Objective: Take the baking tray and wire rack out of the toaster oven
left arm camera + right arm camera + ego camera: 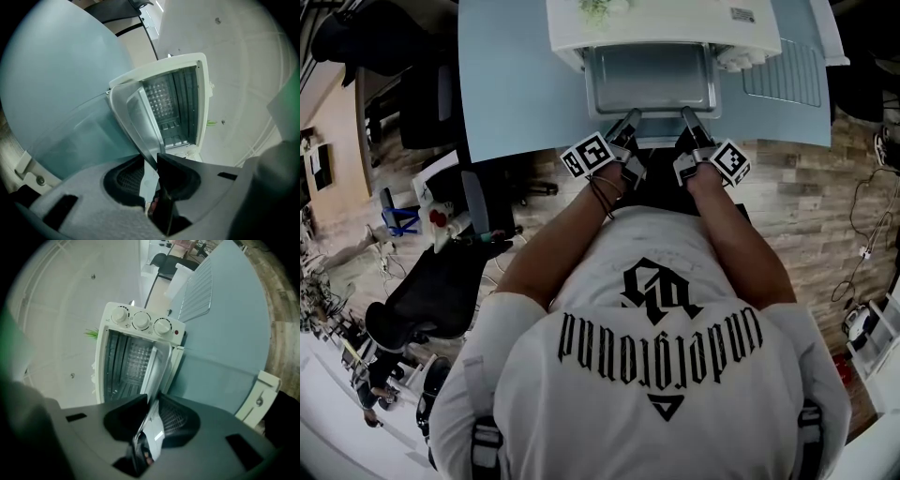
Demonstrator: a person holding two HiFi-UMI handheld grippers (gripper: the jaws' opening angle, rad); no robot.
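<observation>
The head view looks steeply down over the person's shoulders at the bench (516,89) and toaster oven (666,23). Both gripper views, rolled sideways, face its open front closely; all three share it.

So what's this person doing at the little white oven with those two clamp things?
A person works two handheld grippers. The left gripper and right gripper each have their jaws shut on the near rim of a shallow silver metal baking tray, partly out of the white toaster oven. A silver wire rack already lies on the pale blue table beside the oven.
</observation>
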